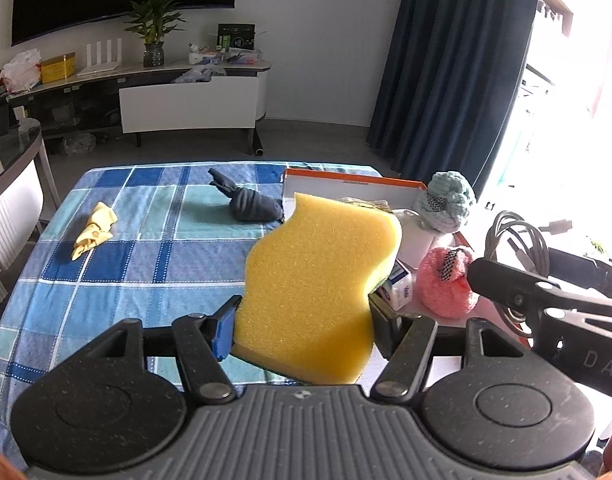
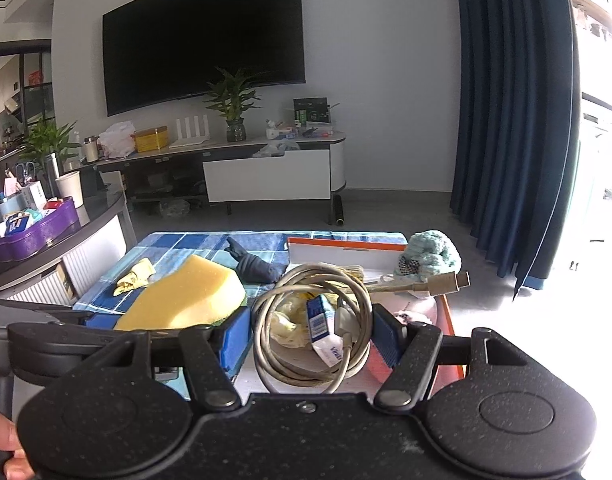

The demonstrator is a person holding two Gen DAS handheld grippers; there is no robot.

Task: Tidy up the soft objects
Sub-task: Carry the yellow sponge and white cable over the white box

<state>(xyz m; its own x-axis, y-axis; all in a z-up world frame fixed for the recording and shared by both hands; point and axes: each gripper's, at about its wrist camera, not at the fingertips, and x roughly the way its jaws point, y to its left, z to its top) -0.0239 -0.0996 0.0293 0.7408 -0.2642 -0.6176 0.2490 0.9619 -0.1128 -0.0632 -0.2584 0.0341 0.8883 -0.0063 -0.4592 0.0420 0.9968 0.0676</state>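
The left gripper (image 1: 301,320) is clamped on a yellow sponge (image 1: 322,280), held above the checked tablecloth (image 1: 145,240) beside the orange-rimmed box (image 1: 346,178). The right gripper (image 2: 312,336) grips a coiled grey cable (image 2: 306,372) over that box. A dark sock (image 1: 251,204) and yellow cloth (image 1: 93,230) lie on the tablecloth.
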